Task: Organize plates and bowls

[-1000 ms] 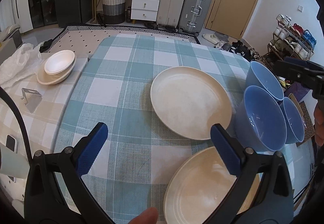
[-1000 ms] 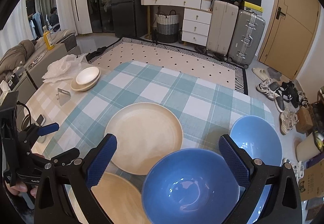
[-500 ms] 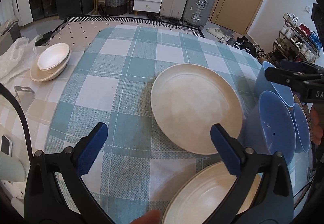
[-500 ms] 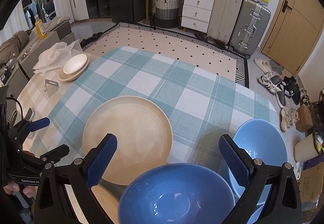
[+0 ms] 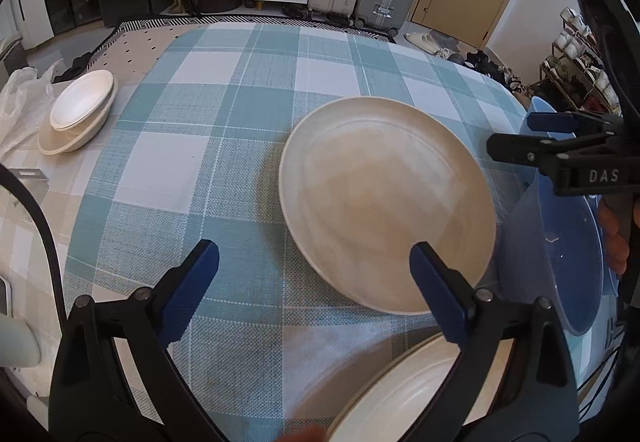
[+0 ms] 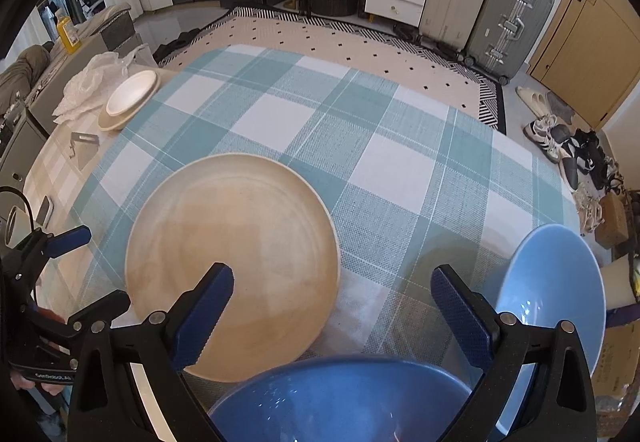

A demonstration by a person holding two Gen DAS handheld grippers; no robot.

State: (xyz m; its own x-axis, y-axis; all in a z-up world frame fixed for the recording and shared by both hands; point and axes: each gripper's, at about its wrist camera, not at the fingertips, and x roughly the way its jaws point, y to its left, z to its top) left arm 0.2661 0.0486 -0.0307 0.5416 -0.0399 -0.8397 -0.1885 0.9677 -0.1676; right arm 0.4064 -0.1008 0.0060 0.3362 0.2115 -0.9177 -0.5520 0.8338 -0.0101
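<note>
A cream plate (image 5: 388, 202) (image 6: 232, 262) lies on the checked tablecloth. A second cream plate (image 5: 408, 394) shows at the bottom of the left wrist view. My left gripper (image 5: 312, 258) (image 6: 88, 270) hovers over the cloth just left of both plates. Its jaws are closing, wide apart, and nothing is gripped. My right gripper (image 6: 332, 278) (image 5: 524, 136) hangs open above the near blue bowl (image 6: 340, 398) (image 5: 572, 262), without touching it. Another blue bowl (image 6: 552, 298) stands to the right, near the table edge.
A stack of white bowls (image 5: 80, 110) (image 6: 128, 98) sits at the far left beside a crumpled plastic bag (image 6: 88, 86). A metal bracket (image 6: 82, 146) and a phone (image 6: 46, 208) lie near the left edge. Suitcases (image 6: 508, 18), drawers and shoes stand beyond the table.
Both grippers have sunk toward the table and moved forward. The cream plate looms larger, and the near blue bowl has slid to the bottom of the right wrist view.
</note>
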